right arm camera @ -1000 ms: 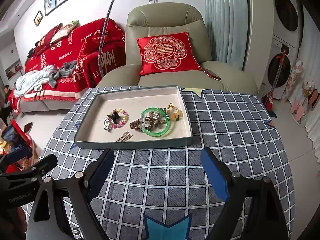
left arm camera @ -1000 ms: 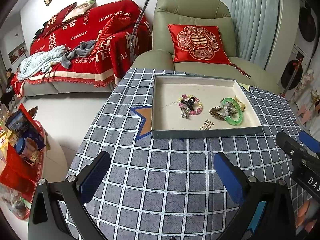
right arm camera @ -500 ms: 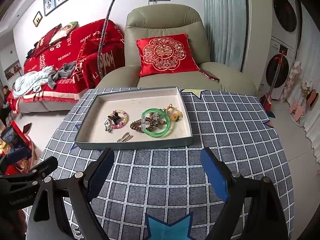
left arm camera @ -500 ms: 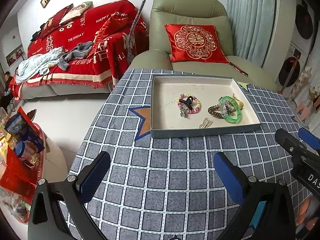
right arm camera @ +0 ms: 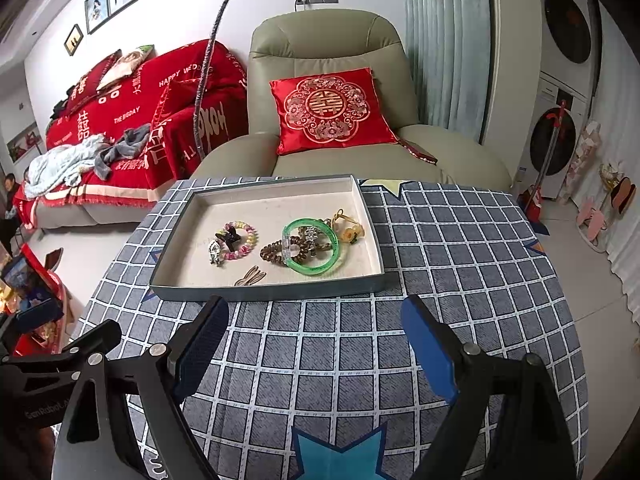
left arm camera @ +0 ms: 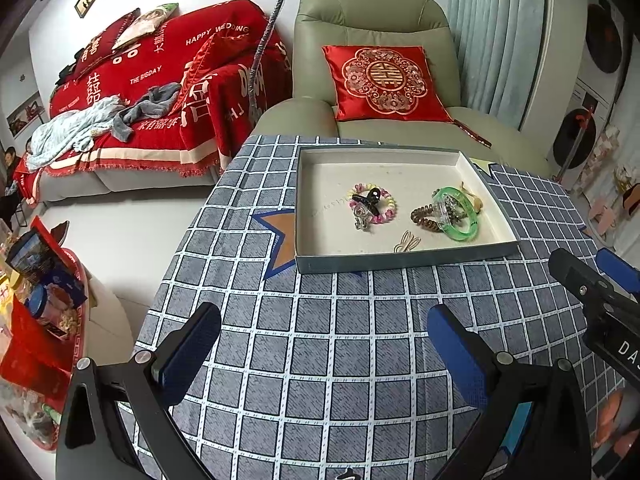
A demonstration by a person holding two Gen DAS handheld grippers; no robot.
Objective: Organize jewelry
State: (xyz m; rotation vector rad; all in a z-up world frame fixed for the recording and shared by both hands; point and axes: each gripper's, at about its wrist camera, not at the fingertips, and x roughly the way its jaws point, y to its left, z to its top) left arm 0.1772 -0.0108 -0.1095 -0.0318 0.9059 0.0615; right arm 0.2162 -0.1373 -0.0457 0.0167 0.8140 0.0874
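Both hand-held grippers, left (left arm camera: pixel 320 340) and right (right arm camera: pixel 316 332), we held spread wide and empty, short of the shallow grey cardboard tray (right arm camera: pixel 272 292), facing the translucent green bangle (right arm camera: pixel 312 246) inside.

A green bangle (right arm camera: pixel 312 248) is hiding part of the brown coil tie (right arm camera: pixel 276 251); the silver charm (right arm camera: pixel 310 236) inside is blurring.

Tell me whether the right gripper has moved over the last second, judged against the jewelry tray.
Yes. The right gripper has eased forward toward the tray: its left fingertip now nearly meets the tray's near wall, where a gap showed earlier.
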